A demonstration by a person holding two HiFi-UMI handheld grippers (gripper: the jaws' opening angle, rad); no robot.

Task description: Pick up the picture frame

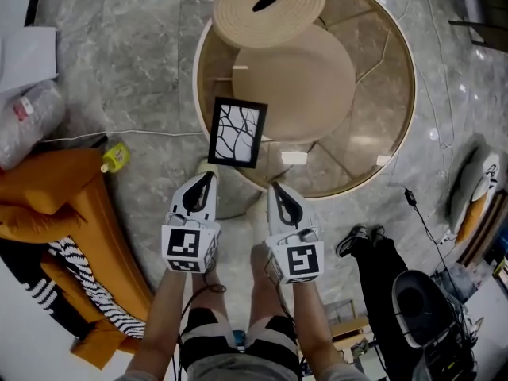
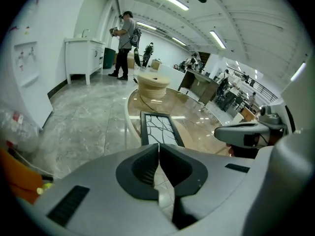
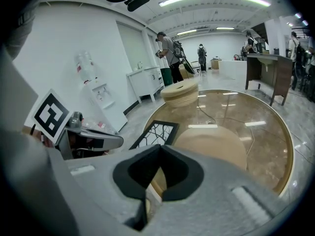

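Left gripper (image 2: 158,146): jaws fully together, pads meeting along their length, nothing between them. It points forward and down.

Right gripper (image 3: 159,147): jaws likewise closed tip to tip and empty. It sits alongside the left gripper, the two close together but not touching, each carried in one of the person's hands.

Picture frame (image 1: 237,132): a black frame around a white panel with a dark branch pattern. It lies flat at the near rim of the round glass table (image 1: 373,78), directly ahead of the left gripper's tips and ahead and to the left of the right gripper's tips. Neither gripper touches it; the left one is the nearer, with a clear gap remaining.

Beyond the frame, seen from either gripper, a plain beige disc (image 1: 294,82) rests on the glass. Further out, a ridged round spool (image 1: 268,8) with a dark slot in its top sits at the table's far rim.

To the left of the left gripper stands an orange sofa (image 1: 48,181) with a black-and-white striped cloth (image 1: 79,280). To the right of the right gripper, a pair of black shoes (image 1: 357,240) lies on the marble floor.
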